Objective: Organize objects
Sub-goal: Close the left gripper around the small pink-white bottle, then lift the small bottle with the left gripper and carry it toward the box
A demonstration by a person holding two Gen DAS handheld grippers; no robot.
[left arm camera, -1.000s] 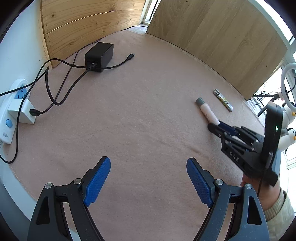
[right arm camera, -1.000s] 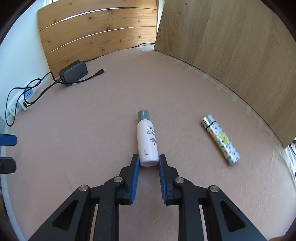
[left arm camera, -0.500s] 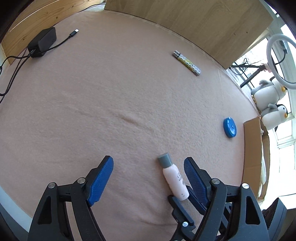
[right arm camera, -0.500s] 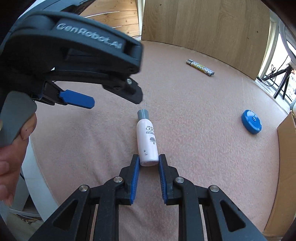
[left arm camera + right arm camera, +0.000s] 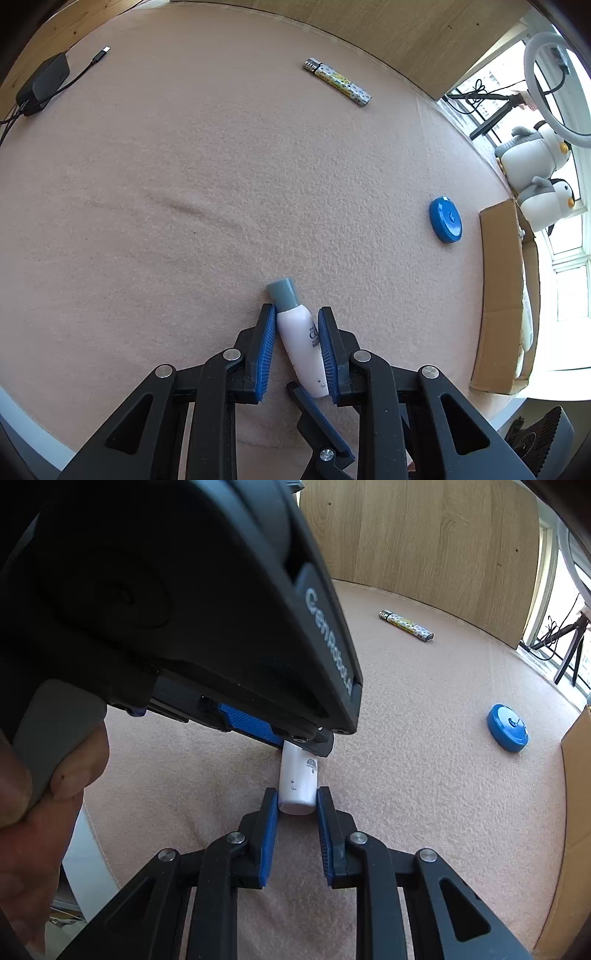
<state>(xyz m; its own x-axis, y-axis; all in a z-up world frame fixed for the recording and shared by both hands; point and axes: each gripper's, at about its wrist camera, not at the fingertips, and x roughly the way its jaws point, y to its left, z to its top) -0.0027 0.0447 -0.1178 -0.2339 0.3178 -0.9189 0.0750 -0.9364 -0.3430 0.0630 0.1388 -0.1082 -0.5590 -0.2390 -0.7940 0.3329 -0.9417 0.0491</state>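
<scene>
Left gripper (image 5: 297, 314) newly around "CO…" bottle (image 5: 301, 343)

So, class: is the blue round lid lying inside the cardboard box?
No, the blue round lid lies on the pink cloth, beside the cardboard box.

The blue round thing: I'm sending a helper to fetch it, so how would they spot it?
On the pink felt-covered table, look toward the side nearest the open cardboard box and the window. The blue disc lies there alone on the felt, well apart from the patterned lighter and the white bottle. It is the only round, flat, solid-blue object there.
</scene>
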